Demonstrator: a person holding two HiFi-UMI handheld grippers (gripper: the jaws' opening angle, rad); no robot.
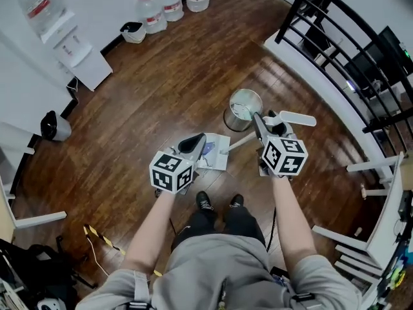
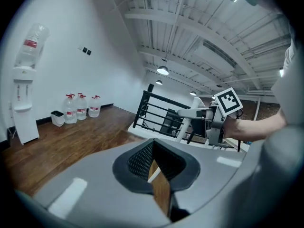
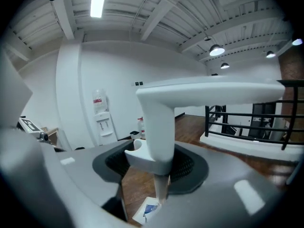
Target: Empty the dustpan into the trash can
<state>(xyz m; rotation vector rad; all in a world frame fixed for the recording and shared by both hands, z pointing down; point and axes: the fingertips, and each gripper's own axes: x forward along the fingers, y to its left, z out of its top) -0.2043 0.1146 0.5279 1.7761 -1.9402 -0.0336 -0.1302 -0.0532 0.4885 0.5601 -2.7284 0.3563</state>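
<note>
A white long-handled dustpan (image 1: 213, 154) hangs low over the wooden floor in front of my feet, with white and blue paper lying in it. Its pole slants up to a white handle (image 1: 293, 118). My right gripper (image 1: 268, 124) is shut on that handle (image 3: 209, 94), and below the right gripper (image 3: 156, 156) the pan (image 3: 148, 209) shows with its paper. A round metal trash can (image 1: 244, 108) with a white liner stands just beyond the pan. My left gripper (image 1: 193, 142) hovers left of the pan, shut and holding nothing. The left gripper (image 2: 153, 144) looks across at the right gripper (image 2: 209, 114).
Several water jugs (image 1: 169, 2) and a small bin (image 1: 133, 31) stand along the far wall, with a water dispenser (image 1: 64, 31) to their left. A black railing (image 1: 348, 44) on a raised white ledge runs along the right. White frames (image 1: 361, 237) lie at the near right.
</note>
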